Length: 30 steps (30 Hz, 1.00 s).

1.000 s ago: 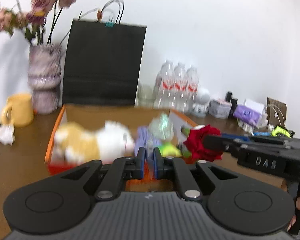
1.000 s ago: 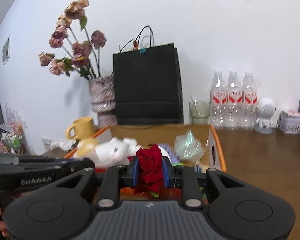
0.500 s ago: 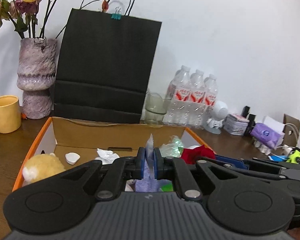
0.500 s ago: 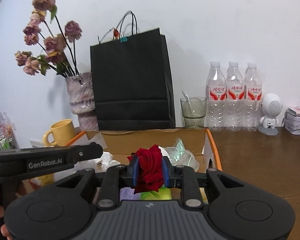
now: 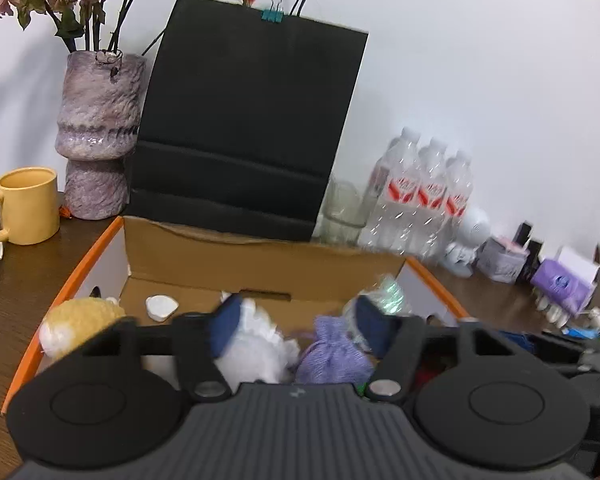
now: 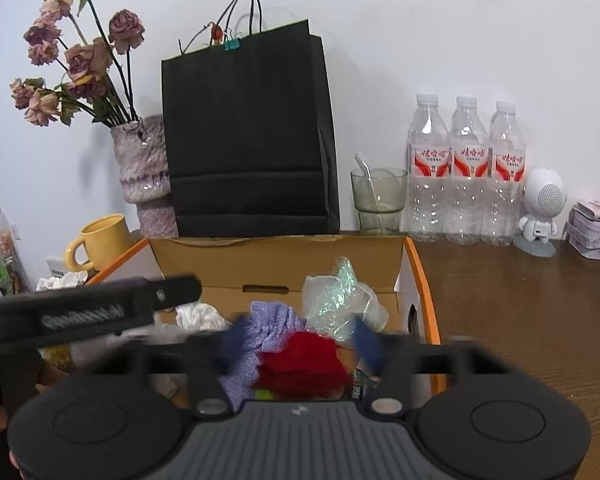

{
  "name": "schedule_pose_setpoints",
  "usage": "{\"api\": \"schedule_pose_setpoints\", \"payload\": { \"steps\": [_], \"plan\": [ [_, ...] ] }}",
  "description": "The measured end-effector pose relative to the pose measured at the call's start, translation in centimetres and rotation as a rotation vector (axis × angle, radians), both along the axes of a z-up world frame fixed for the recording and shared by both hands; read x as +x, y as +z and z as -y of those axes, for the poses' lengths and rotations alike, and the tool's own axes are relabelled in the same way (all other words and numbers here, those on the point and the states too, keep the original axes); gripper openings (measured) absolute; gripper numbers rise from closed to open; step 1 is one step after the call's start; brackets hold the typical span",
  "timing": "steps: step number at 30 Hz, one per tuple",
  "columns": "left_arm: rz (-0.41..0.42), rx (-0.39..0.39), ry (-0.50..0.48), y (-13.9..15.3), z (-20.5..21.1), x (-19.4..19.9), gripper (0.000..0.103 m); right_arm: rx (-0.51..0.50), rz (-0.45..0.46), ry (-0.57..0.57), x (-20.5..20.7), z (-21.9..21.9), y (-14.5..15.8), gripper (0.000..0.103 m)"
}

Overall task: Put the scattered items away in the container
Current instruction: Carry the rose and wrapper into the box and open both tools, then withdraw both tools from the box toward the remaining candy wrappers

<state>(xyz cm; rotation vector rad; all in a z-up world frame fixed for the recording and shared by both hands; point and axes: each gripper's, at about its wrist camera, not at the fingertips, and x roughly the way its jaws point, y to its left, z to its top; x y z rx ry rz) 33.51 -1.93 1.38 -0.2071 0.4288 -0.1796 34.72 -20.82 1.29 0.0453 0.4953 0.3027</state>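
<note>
Over the cardboard box (image 6: 276, 258) both my grippers have just been opening: my left gripper (image 5: 300, 322) stands wide above the lilac pouch (image 5: 332, 354), my right gripper (image 6: 298, 340) wide around the red rose (image 6: 304, 362), both items lying inside.

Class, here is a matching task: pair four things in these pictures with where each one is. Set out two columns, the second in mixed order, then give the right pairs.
Things:
1. yellow mug
2. purple pouch
3. teal binder clip
4. glass tumbler

Places:
A. on the top edge of the black paper bag
B. inside the cardboard box
C. on the table between the black paper bag and the water bottles
D. on the table beside the vase, outside the box

Pairs: 1-D, 2-B, 3-A, 4-C
</note>
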Motion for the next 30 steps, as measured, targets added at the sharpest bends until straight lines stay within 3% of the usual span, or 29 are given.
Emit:
{"api": "schedule_pose_setpoints", "payload": {
  "steps": [1,5,12,30],
  "plan": [
    [0.009,0.008,0.008,0.26,0.07,-0.23,0.103,-0.002,0.008,0.002,-0.16,-0.01,0.15,0.100],
    [0.022,0.070,0.061,0.81,0.46,-0.60,0.103,-0.030,0.035,-0.003,-0.77,-0.20,0.80,0.103],
    [-0.029,0.051,0.087,0.27,-0.17,0.09,0.103,-0.047,0.030,-0.002,-0.82,-0.30,0.92,0.103],
    [-0.032,0.078,0.111,-0.10,0.13,-0.49,0.103,-0.053,0.005,0.000,-0.66,-0.42,0.41,0.103]
  ]
}}
